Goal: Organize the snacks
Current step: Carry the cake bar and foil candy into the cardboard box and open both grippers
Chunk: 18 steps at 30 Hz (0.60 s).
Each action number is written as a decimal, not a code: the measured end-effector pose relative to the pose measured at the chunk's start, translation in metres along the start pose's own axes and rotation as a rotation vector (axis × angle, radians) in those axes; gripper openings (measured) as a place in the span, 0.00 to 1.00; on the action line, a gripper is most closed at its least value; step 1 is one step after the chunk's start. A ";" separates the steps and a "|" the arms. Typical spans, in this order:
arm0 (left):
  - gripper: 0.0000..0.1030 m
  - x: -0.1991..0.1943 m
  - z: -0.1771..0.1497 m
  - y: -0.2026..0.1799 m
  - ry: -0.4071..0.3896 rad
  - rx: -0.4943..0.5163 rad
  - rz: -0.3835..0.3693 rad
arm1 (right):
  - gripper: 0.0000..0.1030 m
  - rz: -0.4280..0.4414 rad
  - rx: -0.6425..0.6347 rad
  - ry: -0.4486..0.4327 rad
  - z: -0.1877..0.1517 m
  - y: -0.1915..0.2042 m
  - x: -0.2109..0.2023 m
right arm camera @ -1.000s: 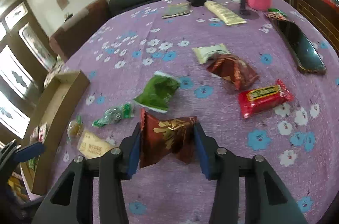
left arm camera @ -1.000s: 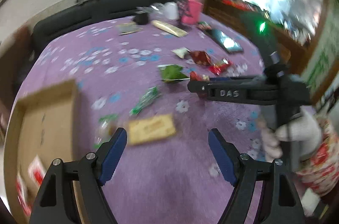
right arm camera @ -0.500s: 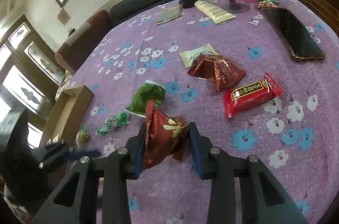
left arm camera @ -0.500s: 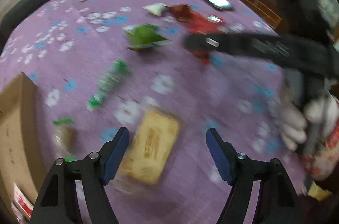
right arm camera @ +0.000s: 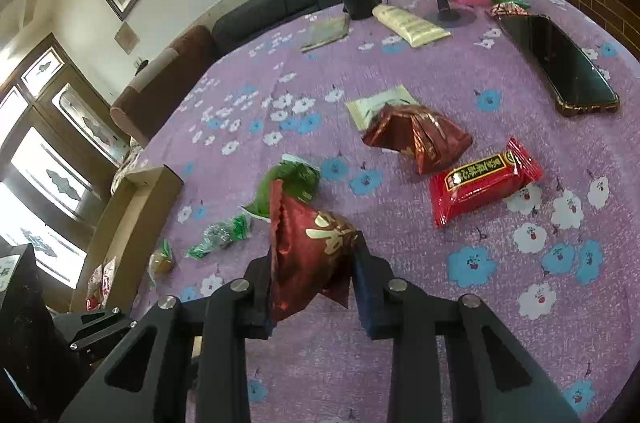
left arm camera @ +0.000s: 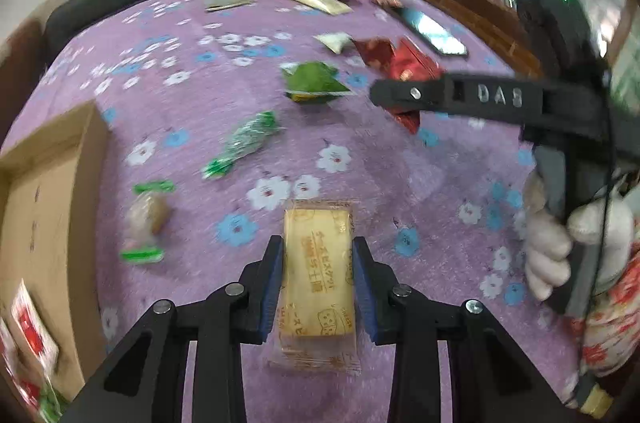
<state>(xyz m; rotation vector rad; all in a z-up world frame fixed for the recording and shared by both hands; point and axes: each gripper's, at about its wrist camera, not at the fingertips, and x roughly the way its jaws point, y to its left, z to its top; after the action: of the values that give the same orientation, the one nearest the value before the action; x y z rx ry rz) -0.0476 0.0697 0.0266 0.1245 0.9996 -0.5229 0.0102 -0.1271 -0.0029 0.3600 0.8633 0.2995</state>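
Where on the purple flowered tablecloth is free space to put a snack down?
Free: the cloth between the flat red bar packet and the near table edge, and the stretch between the beige tube and the green foil pouch. Crowded: around the dark red foil bag and beside the cardboard box.

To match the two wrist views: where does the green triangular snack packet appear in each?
Left wrist: green triangular packet lies upper centre, left of the right gripper.
Right wrist: same packet sits centre-left, partly behind the dark red packet that the gripper holds.
Shared landmark: cardboard box at the table's left edge.
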 end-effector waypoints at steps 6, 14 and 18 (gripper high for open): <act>0.34 -0.056 -0.003 0.041 -0.125 -0.140 -0.044 | 0.28 0.030 -0.026 -0.035 -0.002 0.015 -0.010; 0.34 -0.112 -0.004 0.137 -0.222 -0.303 0.091 | 0.28 0.146 -0.087 -0.004 0.011 0.081 -0.022; 0.34 -0.114 -0.012 0.188 -0.217 -0.390 0.169 | 0.28 0.198 -0.157 0.051 0.013 0.135 -0.005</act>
<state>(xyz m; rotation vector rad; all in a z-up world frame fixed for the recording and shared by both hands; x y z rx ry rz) -0.0163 0.2781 0.0888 -0.1913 0.8530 -0.1761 0.0023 -0.0101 0.0657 0.2924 0.8489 0.5586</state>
